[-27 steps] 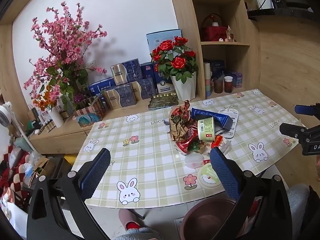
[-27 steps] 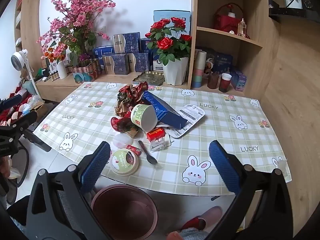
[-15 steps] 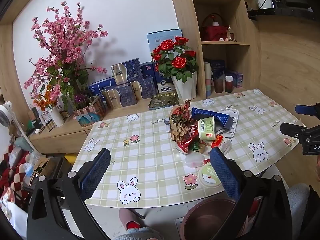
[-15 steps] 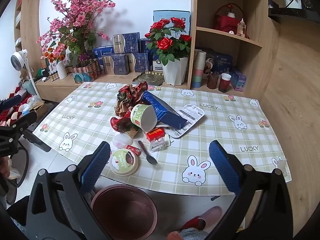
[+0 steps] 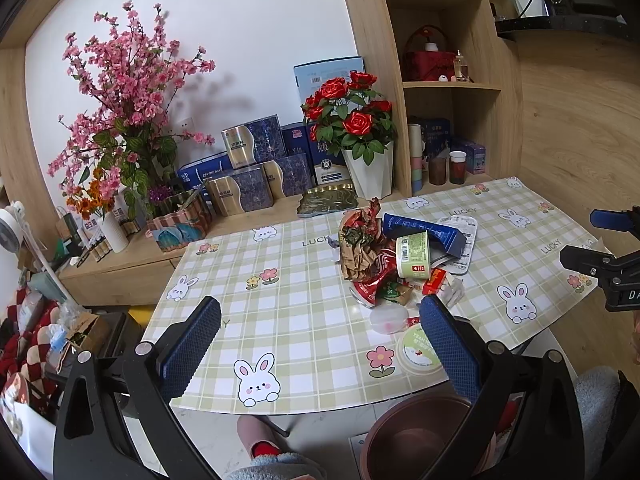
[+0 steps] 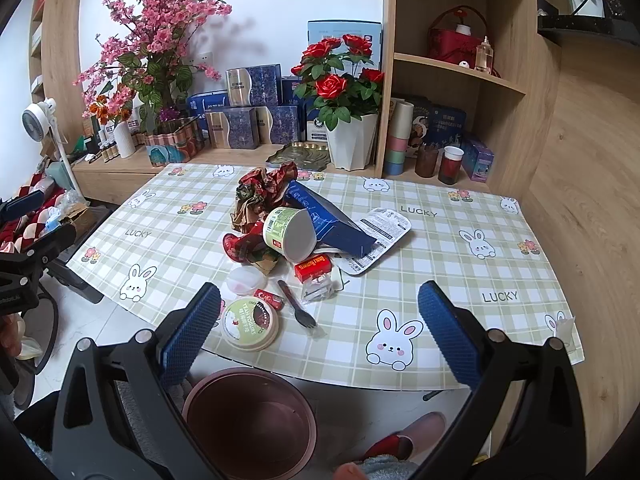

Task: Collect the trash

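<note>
Through the left wrist view, nothing is changing against the shots from under a second earlier: the left gripper (image 5: 320,336) is hanging low in the frame with its jaws standing wide open and empty, and the pile of trash (image 5: 400,256) is lying untouched right of centre on the checked table (image 5: 248,320). That suggests the collecting is not yet starting, with every piece waiting to go into the brown bin (image 5: 416,436) at the bottom right, just under the table edge. At the far right edge, the right gripper (image 5: 600,248) is showing side-on, one blue pad and one black finger apart. Counting here: one green cup (image 5: 414,254), one blue box (image 5: 424,232), one round yogurt lid (image 5: 416,354) partly hidden by the right pad, one bin. Through the right wrist view, the picture is likewise sitting unchanged: the right gripper (image 6: 318,336) is hovering at the lower middle with jaws fully open around nothing, and the trash (image 6: 296,232) is lying in the centre of the frame. Counted: one crumpled red-and-brown wrapper (image 6: 262,196), one green cup (image 6: 290,234) on its side, one blue box (image 6: 328,220), one white tray (image 6: 380,232), one small red carton (image 6: 313,267), one dark fork (image 6: 297,309), one yogurt lid (image 6: 250,322), one clear round lid (image 6: 246,280), one bin (image 6: 250,420) at the bottom, empty. The left gripper (image 6: 28,232) is peeking in at the left edge.
</note>
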A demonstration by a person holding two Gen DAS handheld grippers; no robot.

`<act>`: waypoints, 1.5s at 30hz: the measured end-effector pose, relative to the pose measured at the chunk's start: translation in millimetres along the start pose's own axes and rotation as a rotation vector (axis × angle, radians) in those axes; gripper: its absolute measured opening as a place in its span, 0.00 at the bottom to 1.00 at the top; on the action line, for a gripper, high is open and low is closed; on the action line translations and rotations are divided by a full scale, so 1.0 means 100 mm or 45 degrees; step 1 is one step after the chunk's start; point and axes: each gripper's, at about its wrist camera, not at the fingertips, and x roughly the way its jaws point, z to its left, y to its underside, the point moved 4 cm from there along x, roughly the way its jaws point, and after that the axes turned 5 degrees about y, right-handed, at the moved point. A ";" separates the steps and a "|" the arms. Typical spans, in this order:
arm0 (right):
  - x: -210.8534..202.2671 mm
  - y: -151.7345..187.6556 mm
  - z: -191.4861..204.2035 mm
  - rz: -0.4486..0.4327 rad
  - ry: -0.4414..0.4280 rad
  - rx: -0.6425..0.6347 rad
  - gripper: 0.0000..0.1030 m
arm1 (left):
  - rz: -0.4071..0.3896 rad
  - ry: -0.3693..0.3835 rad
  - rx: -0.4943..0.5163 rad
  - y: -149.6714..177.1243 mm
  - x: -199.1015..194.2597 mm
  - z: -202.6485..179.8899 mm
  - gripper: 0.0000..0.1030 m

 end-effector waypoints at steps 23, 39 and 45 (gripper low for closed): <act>0.01 0.01 0.03 0.004 0.000 -0.004 0.95 | 0.002 0.000 -0.002 0.00 0.00 0.00 0.95; 0.02 0.02 0.05 0.005 0.001 -0.004 0.95 | 0.000 0.002 -0.004 0.11 0.05 -0.06 0.95; 0.02 0.01 0.04 0.008 -0.001 -0.004 0.95 | 0.001 0.002 -0.003 0.11 0.04 -0.06 0.95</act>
